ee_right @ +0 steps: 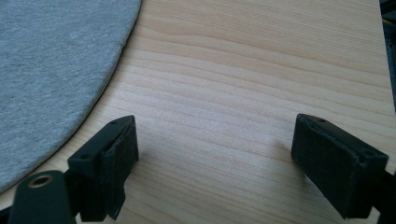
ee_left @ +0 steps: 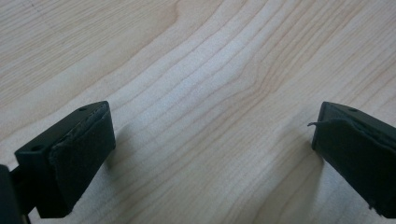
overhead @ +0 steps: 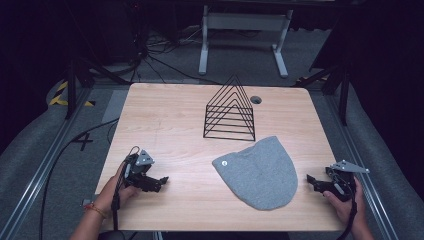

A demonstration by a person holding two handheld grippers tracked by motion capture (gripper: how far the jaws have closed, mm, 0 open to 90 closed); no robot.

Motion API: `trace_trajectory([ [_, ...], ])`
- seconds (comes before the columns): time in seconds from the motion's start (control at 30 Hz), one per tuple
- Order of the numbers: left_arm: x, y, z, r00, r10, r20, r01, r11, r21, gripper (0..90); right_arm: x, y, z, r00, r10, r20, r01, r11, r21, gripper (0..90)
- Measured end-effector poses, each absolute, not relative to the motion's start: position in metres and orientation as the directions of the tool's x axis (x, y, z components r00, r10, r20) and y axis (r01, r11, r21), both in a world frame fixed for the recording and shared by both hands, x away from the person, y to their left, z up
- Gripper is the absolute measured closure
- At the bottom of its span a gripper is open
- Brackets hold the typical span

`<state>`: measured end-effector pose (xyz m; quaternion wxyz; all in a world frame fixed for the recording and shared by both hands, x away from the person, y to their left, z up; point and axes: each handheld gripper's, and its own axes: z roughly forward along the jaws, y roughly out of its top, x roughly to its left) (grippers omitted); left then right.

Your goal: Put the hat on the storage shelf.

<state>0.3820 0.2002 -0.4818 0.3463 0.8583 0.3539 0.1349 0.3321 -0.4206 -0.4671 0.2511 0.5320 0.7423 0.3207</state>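
Grey knit fabric, a beanie (overhead: 260, 172), is lying flat on the pale wooden desk (overhead: 165, 125), toward the near right part of the top, with its rounded crown pointing at the near edge and a small round tag showing on its left side. Behind it, near the middle of the far edge, a black wire rack (overhead: 230, 110) of triangular frames is standing upright, well apart from both hands, and a small round hole (overhead: 256, 99) is sitting in the desk just to the rack's right.

Near the left part of the near edge, the left gripper (overhead: 161, 181) is resting low over bare wood in the person's left hand (overhead: 125, 187); in the left gripper view its fingers (ee_left: 79, 154) are standing wide apart with nothing between them.

At the near right corner the right gripper (overhead: 311, 180) is being held by the right hand (overhead: 345, 200), pointing toward the beanie but apart from it. In the right gripper view its fingers (ee_right: 112, 163) are likewise spread wide over bare wood, gripping nothing, while the beanie's curved hem (ee_right: 109, 70) is lying just beyond the left finger.
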Motion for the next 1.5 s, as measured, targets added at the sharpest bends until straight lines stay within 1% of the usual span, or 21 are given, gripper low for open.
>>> trace_trajectory([
  [0.17,0.385,0.2,-0.481,0.746,0.666,-0.023,0.498,-0.535,0.683,0.0,0.332,-0.42,-0.467,-0.307,0.951,-0.031,0.63,0.227,0.743,16.1],
  [0.2,0.385,0.2,-0.481,0.746,0.666,-0.023,0.498,-0.535,0.683,0.0,0.332,-0.42,-0.467,-0.313,0.949,-0.032,0.628,0.232,0.743,18.2],
  [0.27,0.389,0.199,-0.477,0.79,0.613,-0.014,0.468,-0.589,0.658,0.6,0.33,-0.419,-0.465,-0.35,0.936,-0.033,0.615,0.256,0.746,28.4],
  [0.3,0.39,0.199,-0.475,0.806,0.592,-0.027,0.459,-0.595,0.66,4.2,0.329,-0.419,-0.464,-0.36,0.932,-0.035,0.611,0.264,0.746,30.9],
  [0.37,0.393,0.196,-0.473,0.825,0.562,-0.056,0.447,-0.588,0.674,16.3,0.329,-0.418,-0.463,-0.382,0.924,-0.037,0.606,0.28,0.745,35.3],
  [0.43,0.395,0.189,-0.472,0.838,0.544,-0.051,0.431,-0.601,0.673,17.5,0.329,-0.417,-0.462,-0.396,0.918,-0.031,0.601,0.284,0.747,38.9],
  [0.5,0.396,0.18,-0.471,0.853,0.52,-0.04,0.407,-0.617,0.674,24.5,0.331,-0.414,-0.461,-0.392,0.92,-0.027,0.603,0.279,0.747,43.3],
  [0.53,0.396,0.18,-0.471,0.853,0.52,-0.04,0.407,-0.617,0.674,27.1,0.331,-0.413,-0.459,-0.403,0.915,-0.024,0.594,0.281,0.754,48.3],
  [0.57,0.397,0.174,-0.47,0.856,0.516,-0.042,0.406,-0.619,0.673,27.1,0.331,-0.413,-0.459,-0.403,0.915,-0.024,0.594,0.281,0.754,48.3],
  [0.6,0.399,0.162,-0.465,0.869,0.491,-0.049,0.392,-0.627,0.673,33.2,0.332,-0.407,-0.455,-0.428,0.904,-0.027,0.578,0.297,0.76,55.2],
  [0.67,0.4,0.155,-0.462,0.875,0.482,-0.039,0.382,-0.639,0.668,40.9,0.333,-0.399,-0.45,-0.467,0.883,-0.039,0.567,0.333,0.754,63.7],
  [0.73,0.406,0.132,-0.452,0.904,0.426,-0.033,0.324,-0.633,0.703,43.6,0.336,-0.389,-0.446,-0.5,0.865,-0.041,0.555,0.356,0.752,69.4],
  [0.8,0.407,0.123,-0.45,0.91,0.413,-0.03,0.308,-0.628,0.714,46.0,0.34,-0.378,-0.443,-0.531,0.846,-0.05,0.539,0.382,0.751,73.9],
  [0.83,0.412,0.106,-0.447,0.925,0.379,-0.027,0.277,-0.626,0.729,47.6,0.342,-0.372,-0.441,-0.546,0.836,-0.06,0.53,0.4,0.748,75.5],
  [0.87,0.412,0.106,-0.447,0.925,0.379,-0.027,0.277,-0.626,0.729,49.0,0.342,-0.372,-0.441,-0.546,0.836,-0.06,0.53,0.4,0.748,75.5],
  [0.97,0.418,0.071,-0.442,0.952,0.306,0.021,0.203,-0.679,0.705,50.7,0.349,-0.356,-0.44,-0.588,0.806,-0.065,0.506,0.429,0.748,79.4],
  [1.03,0.422,0.056,-0.438,0.959,0.281,0.015,0.186,-0.671,0.717,52.8,0.35,-0.349,-0.44,-0.616,0.786,-0.058,0.483,0.435,0.76,81.4],
  [1.1,0.427,0.039,-0.434,0.967,0.252,0.041,0.147,-0.681,0.717,54.7,0.352,-0.343,-0.441,-0.634,0.771,-0.058,0.472,0.446,0.76,83.3],
  [1.33,0.436,0.01,-0.45,0.981,0.196,0.01,0.135,-0.715,0.686,67.1,0.351,-0.326,-0.448,-0.679,0.732,-0.049,0.461,0.477,0.748,85.2],
  [1.43,0.437,0.008,-0.457,0.978,0.209,0.015,0.148,-0.739,0.657,68.5,0.352,-0.324,-0.45,-0.68,0.731,-0.046,0.465,0.48,0.744,85.3],
  [1.5,0.434,0.01,-0.46,0.975,0.223,0.009,0.16,-0.725,0.669,68.6,0.353,-0.322,-0.453,-0.679,0.733,-0.046,0.474,0.486,0.734,85.3],
])
